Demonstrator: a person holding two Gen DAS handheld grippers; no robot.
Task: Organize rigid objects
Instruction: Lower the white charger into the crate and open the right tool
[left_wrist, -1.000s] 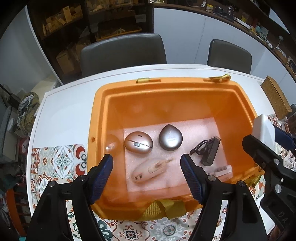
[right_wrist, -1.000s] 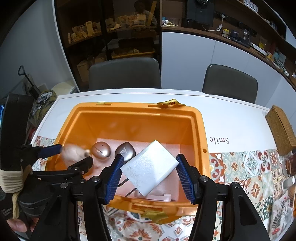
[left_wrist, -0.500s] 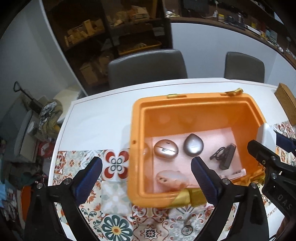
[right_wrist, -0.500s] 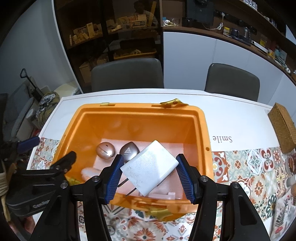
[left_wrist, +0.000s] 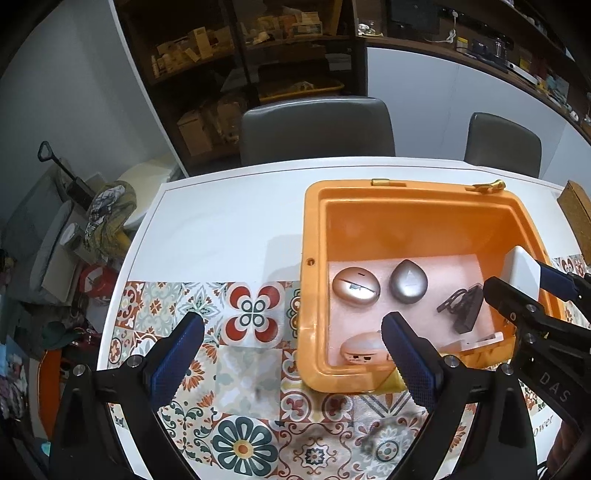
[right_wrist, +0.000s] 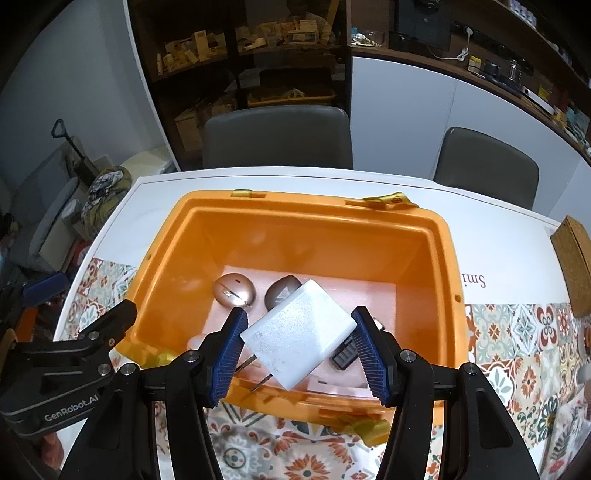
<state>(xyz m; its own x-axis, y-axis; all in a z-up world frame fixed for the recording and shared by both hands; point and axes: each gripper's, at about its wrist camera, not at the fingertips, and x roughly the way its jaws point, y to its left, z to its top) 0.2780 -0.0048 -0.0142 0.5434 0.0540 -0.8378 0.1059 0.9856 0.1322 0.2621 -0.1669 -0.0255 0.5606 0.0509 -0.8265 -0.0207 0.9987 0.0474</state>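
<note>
Right gripper (right_wrist: 297, 341) pinches a white charger (right_wrist: 297, 334), flat, matte, two prongs showing, tilted above the near end of the orange bin (right_wrist: 424, 236). Left gripper (left_wrist: 291, 356) spread wide, nothing between its pads, over the patterned mat (left_wrist: 255, 314) beside the bin. Bin: hard plastic, pink foam floor. Inside: one rose-gold oval case (left_wrist: 355, 288), one grey teardrop case (left_wrist: 408, 281), one peach rounded case (left_wrist: 362, 349), one black device (left_wrist: 467, 312) with cord.
</note>
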